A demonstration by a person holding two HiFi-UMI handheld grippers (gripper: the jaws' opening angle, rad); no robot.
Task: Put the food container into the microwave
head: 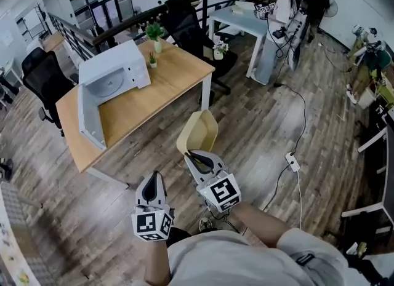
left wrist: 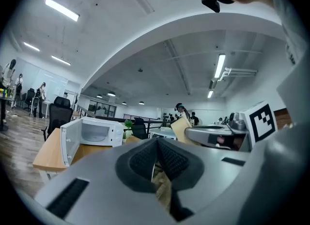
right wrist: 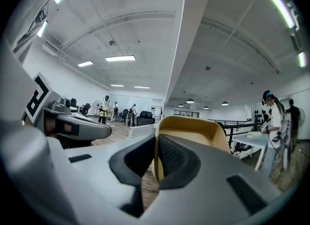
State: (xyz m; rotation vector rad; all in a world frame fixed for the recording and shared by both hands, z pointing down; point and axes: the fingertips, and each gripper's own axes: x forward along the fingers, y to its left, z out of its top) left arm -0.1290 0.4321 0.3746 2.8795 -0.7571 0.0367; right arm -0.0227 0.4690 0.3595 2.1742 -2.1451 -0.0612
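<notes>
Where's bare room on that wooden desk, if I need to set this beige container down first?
The wooden desk is bare right of the white microwave, from the two potted plants down to its front edge. The microwave's cavity is empty too. Tight: the left end, where the open door swings out.

We hold the food container (head: 198,132), a tan, shallow open tray, up on edge with its hollow side toward us, its rim pinched in our right gripper (head: 196,155). The white microwave (head: 114,72) sits well apart on the wooden desk (head: 166,85). Its door (head: 88,119) is swung wide open and the round turntable (head: 109,85) shows inside.
</notes>
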